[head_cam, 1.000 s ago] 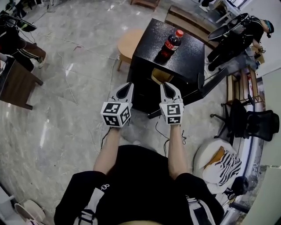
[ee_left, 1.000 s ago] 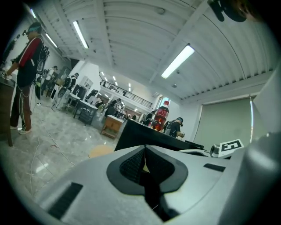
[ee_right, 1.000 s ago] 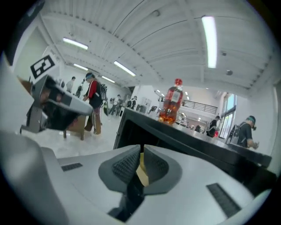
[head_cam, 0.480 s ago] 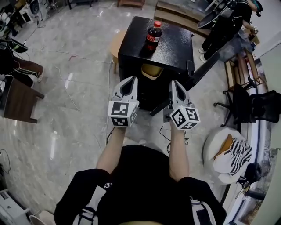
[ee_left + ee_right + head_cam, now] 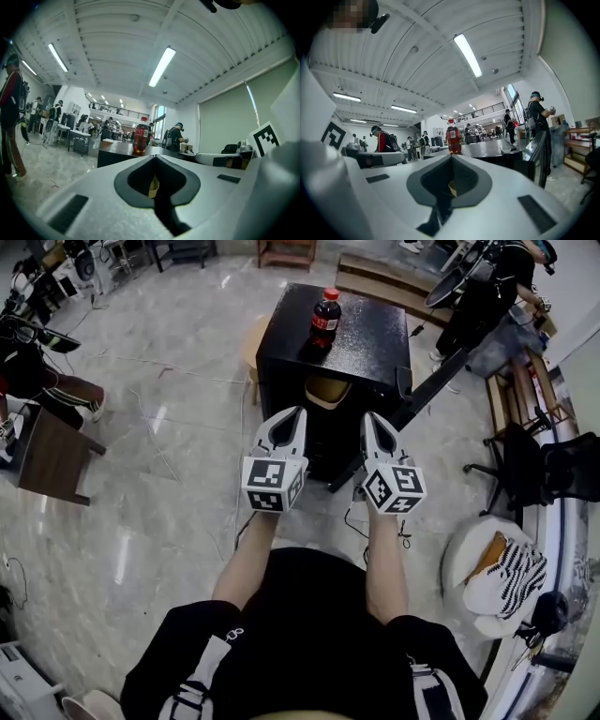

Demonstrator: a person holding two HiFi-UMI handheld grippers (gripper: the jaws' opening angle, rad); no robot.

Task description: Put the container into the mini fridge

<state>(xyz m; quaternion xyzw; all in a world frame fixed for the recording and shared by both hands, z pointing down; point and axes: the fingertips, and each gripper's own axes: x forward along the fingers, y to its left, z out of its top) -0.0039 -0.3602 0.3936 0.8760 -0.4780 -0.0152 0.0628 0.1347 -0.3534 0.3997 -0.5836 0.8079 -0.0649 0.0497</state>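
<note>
A black mini fridge (image 5: 361, 343) stands on the floor with its door (image 5: 431, 390) swung open to the right. A yellowish container (image 5: 327, 390) sits inside the top of its opening. A cola bottle (image 5: 325, 313) stands on the fridge's top and shows above the jaws as the bottle (image 5: 140, 139) and the bottle (image 5: 453, 137). My left gripper (image 5: 296, 412) and right gripper (image 5: 369, 416) hover side by side just in front of the fridge. Both are shut with nothing held. The left gripper (image 5: 154, 157) and the right gripper (image 5: 451, 155) have their tips touching.
A round wooden stool (image 5: 251, 332) stands behind the fridge's left side. A brown table (image 5: 52, 456) is at the far left. At the right are a black office chair (image 5: 553, 465) and a white seat with striped cloth (image 5: 497, 573). Cables (image 5: 225, 531) trail on the floor, and people stand around.
Both grippers have drawn back a little from the fridge front and now sit lower in the head view. The container stays inside the fridge.
</note>
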